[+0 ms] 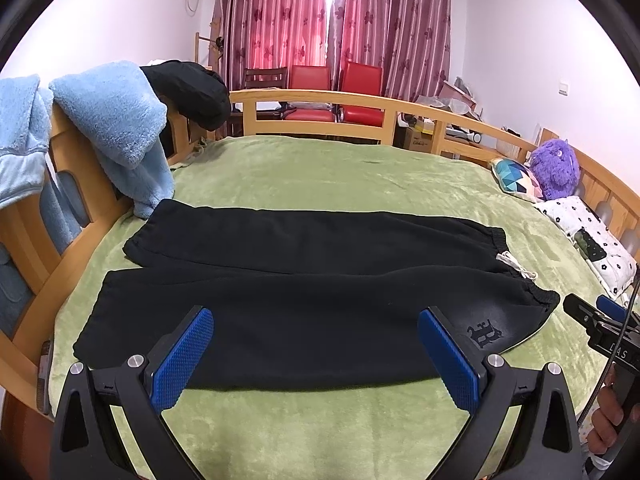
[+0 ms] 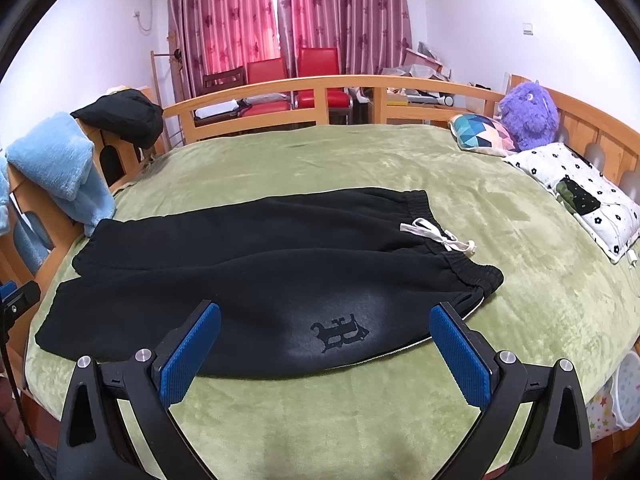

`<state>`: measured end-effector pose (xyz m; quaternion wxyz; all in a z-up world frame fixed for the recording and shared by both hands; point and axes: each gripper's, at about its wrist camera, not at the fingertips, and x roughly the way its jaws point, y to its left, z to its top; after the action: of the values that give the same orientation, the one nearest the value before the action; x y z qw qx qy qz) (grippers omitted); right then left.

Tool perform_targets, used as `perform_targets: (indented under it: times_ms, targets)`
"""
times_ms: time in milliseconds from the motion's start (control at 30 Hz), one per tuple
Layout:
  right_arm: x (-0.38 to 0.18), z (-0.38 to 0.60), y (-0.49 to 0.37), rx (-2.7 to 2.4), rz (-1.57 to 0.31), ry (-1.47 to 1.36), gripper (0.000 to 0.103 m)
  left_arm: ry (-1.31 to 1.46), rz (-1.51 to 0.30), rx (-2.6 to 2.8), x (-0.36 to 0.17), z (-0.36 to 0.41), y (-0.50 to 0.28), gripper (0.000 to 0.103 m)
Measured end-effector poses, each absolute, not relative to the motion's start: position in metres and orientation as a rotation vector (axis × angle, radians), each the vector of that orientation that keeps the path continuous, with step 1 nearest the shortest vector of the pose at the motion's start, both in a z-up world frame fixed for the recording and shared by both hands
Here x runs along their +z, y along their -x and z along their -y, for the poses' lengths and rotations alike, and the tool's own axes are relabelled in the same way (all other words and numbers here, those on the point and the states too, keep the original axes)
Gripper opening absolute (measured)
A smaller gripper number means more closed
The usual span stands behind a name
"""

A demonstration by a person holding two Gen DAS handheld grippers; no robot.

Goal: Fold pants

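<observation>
Now both tools level above the bed, left tool (image 1: 316, 354) wide, right tool (image 2: 326, 354) wide, black pants (image 2: 256, 276) flat beyond.

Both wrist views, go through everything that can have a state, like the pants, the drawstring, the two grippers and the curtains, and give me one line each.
black pants: spread flat on the green blanket, both legs side by side, not yet folded.
drawstring: tied in a bow at the waistband.
left gripper: open, empty, above the near pant leg.
right gripper: open, empty, above the printed logo.
curtains: drawn shut.
</observation>
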<state>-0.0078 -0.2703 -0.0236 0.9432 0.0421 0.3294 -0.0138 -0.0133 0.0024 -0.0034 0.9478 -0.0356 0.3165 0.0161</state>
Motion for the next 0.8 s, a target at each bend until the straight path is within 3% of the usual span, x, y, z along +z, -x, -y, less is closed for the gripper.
perform_targets:
  times_ms: [800]
  targets:
    - [-0.0205,0.2629,0.0075,-0.02,-0.671,-0.075,0.103,0.106,-0.657,0.025,-0.0038,-0.0038,0.0112,0.103]
